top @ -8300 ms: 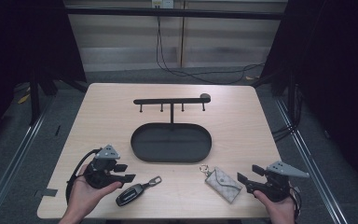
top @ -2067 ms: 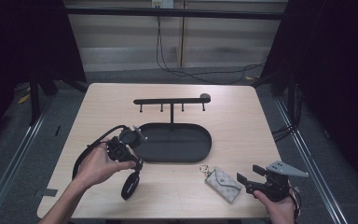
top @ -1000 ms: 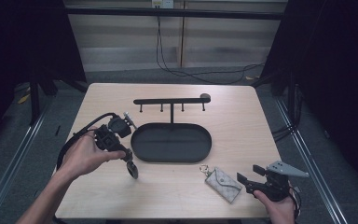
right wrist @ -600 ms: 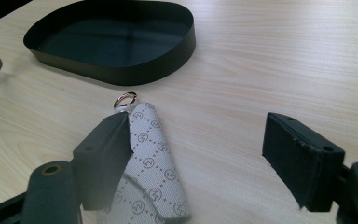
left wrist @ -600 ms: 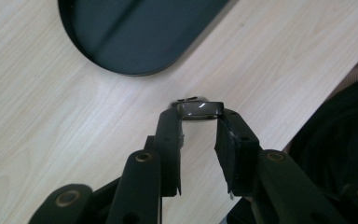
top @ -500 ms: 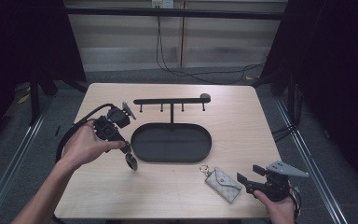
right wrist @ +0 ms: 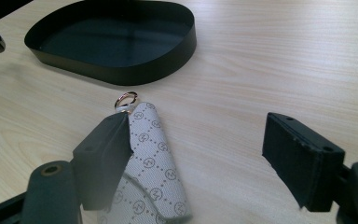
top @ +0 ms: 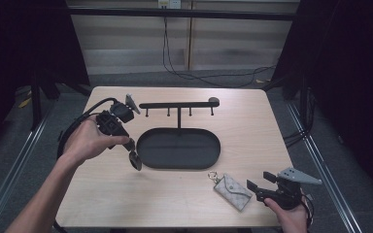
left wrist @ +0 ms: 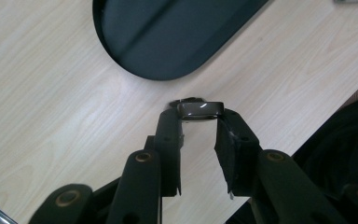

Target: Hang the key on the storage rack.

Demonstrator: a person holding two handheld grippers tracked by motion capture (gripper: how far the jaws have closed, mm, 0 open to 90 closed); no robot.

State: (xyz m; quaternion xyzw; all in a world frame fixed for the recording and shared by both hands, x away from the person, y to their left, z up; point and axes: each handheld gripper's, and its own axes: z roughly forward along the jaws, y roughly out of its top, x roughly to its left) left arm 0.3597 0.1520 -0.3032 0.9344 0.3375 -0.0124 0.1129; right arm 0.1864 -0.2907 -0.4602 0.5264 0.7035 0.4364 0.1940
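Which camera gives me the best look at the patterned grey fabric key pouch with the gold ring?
The right gripper view: the patterned grey fabric key pouch lies close up, its gold ring and print sharp, partly behind one pad of the open right tool. The high view shows the pouch small, near the table's front edge.

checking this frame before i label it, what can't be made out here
- Key fob: in the left gripper view only one end shows, clamped in the left tongs; in the high view it is small and dark.
- Patterned pouch: right gripper view, near end cut off by the bottom edge, one side behind a jaw of the open right tongs.
- Rack hooks: high view, too small to make out.
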